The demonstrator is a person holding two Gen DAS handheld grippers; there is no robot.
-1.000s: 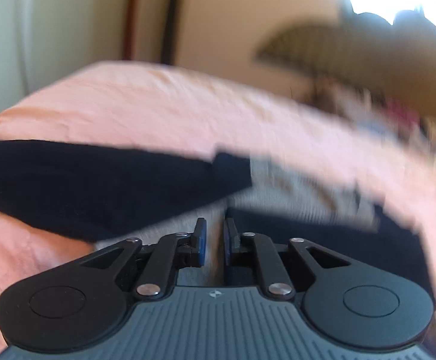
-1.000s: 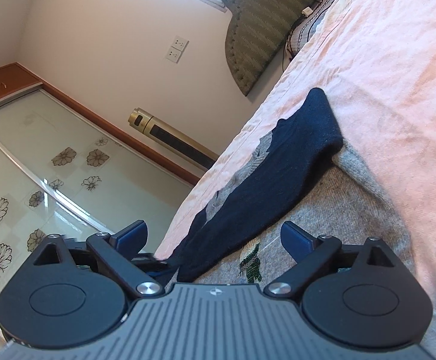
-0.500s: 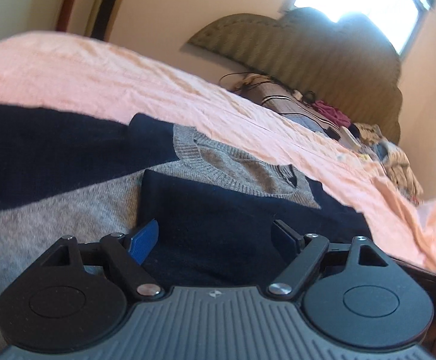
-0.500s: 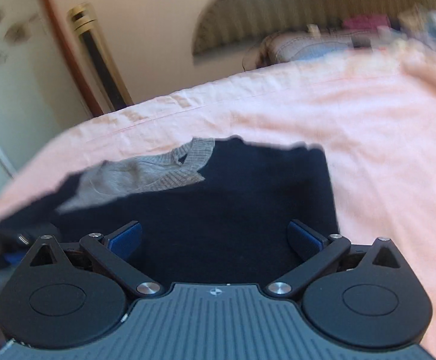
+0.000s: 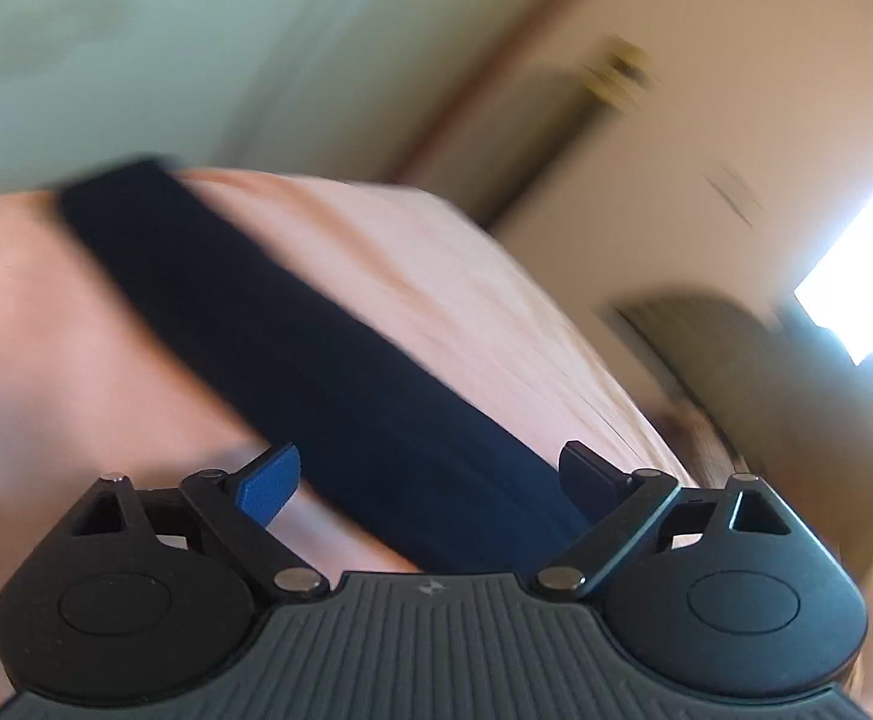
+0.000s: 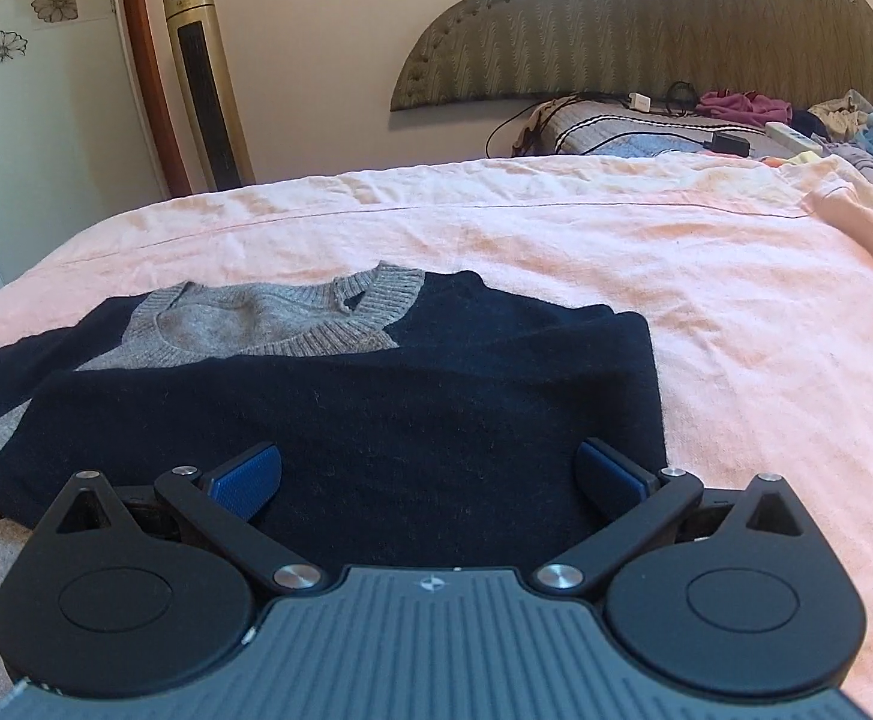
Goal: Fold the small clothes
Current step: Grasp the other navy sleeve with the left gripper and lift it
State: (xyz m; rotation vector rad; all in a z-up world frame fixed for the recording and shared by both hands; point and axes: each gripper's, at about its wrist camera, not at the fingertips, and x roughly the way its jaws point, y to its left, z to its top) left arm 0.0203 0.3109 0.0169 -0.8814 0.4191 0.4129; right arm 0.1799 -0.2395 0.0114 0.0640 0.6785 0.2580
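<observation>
A small grey and navy sweater [image 6: 328,396] lies on the pink bedsheet [image 6: 706,312], its grey collar [image 6: 340,324] toward the headboard and one navy sleeve folded across the body. My right gripper [image 6: 430,480] hovers just above that folded sleeve, wide open, nothing between its pads. In the blurred left wrist view the other navy sleeve [image 5: 316,348] stretches straight out over the sheet [image 5: 466,300]. My left gripper [image 5: 430,477] hangs over the near end of that sleeve, its jaws still opening; the cloth lies below them, not pinched.
A padded headboard [image 6: 646,30] stands at the far end, with a pile of clothes [image 6: 844,126], a pillow, and a charger with cables [image 6: 724,141] below it. A tall gold tower fan [image 6: 205,78] stands by the wall at left. Bare sheet lies right of the sweater.
My left gripper went from nearly shut to wide open and swung left from the sweater's body to the outstretched sleeve. My right gripper levelled out over the folded sleeve and stayed open.
</observation>
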